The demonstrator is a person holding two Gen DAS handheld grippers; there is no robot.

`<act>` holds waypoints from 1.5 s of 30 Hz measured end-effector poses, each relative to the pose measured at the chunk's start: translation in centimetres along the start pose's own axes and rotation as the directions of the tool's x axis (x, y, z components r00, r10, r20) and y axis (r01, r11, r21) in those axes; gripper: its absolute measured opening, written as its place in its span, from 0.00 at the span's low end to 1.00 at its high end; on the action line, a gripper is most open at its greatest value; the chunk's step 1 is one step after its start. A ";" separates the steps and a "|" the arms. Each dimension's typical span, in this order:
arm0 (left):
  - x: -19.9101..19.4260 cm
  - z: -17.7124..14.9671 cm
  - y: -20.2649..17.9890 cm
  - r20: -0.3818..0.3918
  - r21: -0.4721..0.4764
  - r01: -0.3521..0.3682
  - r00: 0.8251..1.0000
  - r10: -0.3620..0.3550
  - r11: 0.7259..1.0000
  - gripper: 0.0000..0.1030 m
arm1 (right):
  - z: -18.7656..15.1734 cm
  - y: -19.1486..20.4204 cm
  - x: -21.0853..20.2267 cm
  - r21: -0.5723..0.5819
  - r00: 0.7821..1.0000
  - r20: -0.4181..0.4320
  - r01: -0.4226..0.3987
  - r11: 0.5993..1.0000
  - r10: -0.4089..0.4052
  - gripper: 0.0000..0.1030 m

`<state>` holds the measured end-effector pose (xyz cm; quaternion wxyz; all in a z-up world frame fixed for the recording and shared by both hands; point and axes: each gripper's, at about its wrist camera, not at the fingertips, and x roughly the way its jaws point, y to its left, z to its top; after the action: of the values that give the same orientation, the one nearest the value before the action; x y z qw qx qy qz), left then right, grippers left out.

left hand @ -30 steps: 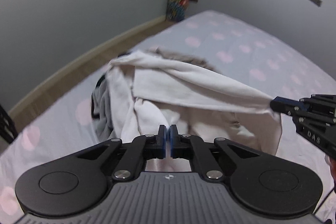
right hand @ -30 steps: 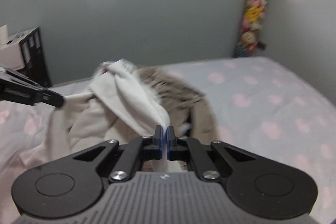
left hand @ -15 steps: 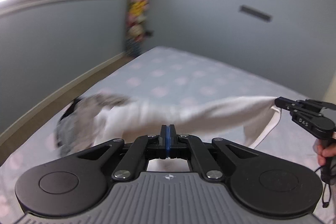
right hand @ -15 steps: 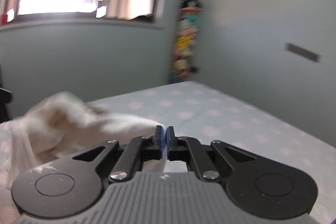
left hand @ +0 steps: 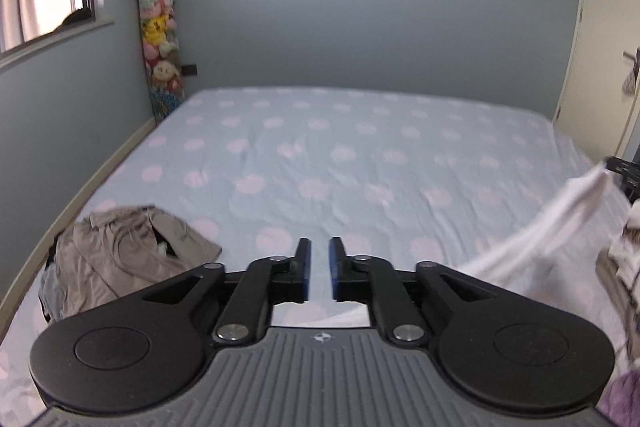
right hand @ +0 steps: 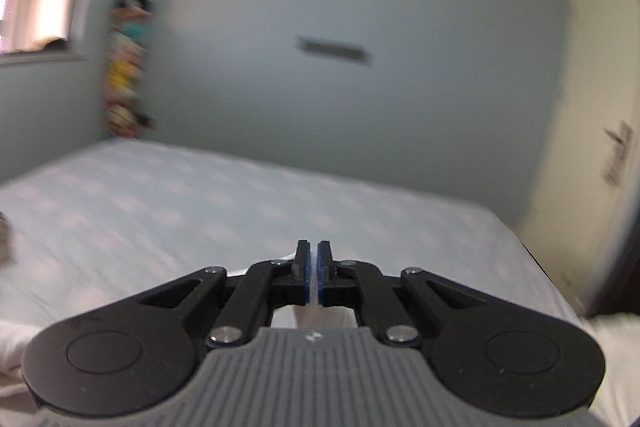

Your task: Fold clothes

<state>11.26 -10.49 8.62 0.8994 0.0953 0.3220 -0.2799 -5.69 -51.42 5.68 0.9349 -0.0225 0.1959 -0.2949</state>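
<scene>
My left gripper (left hand: 319,269) hovers over the bed, its jaws opening a narrow gap with only the dotted sheet showing between them. A white garment (left hand: 556,223) stretches from under that gripper up to the right. There the tip of my right gripper (left hand: 614,165) holds its end. In the right wrist view the right gripper (right hand: 313,277) is shut on the white garment (right hand: 320,313), a strip of which shows between the blue pads. A crumpled pile of beige clothes (left hand: 128,255) lies at the bed's near left edge.
The bed (left hand: 340,155) has a light blue sheet with pink dots and runs to the far wall. A stack of folded clothes (left hand: 628,259) sits at the right edge. A column of plush toys (left hand: 158,27) stands in the corner. A cream door (right hand: 600,147) is on the right.
Both grippers swung right, away from the clothes pile, and dragged the white garment off it. The left jaws, earlier shut on the cloth, now stand apart without it.
</scene>
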 end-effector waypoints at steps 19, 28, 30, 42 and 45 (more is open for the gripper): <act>13.3 -8.0 2.8 -0.378 0.263 0.034 0.923 0.071 0.964 0.54 | -13.5 6.6 5.6 0.150 0.842 -0.335 -0.395 0.906 0.423 0.41; 18.3 -10.3 4.6 -0.499 0.313 0.086 0.862 0.086 0.946 0.62 | -14.4 15.4 10.7 0.149 0.699 -0.425 -0.573 0.806 0.575 0.66; 18.9 -10.7 4.6 -0.510 0.312 0.091 0.856 0.086 0.946 0.62 | -15.1 16.1 11.7 0.173 0.675 -0.453 -0.575 0.800 0.583 0.66; 17.6 -11.9 2.7 -0.438 -0.009 -0.170 0.887 0.149 0.985 0.10 | -16.1 14.8 9.3 0.208 0.706 -0.417 -0.539 0.816 0.573 0.11; 16.3 -11.6 0.6 -0.375 -0.105 -0.134 0.923 0.086 0.985 0.05 | -14.5 12.9 8.3 0.195 0.767 -0.382 -0.478 0.856 0.515 0.10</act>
<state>15.91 -13.12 -10.70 0.8414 0.1061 0.4967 -0.1847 2.07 -44.40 -12.65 0.9147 0.1347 0.3787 -0.0431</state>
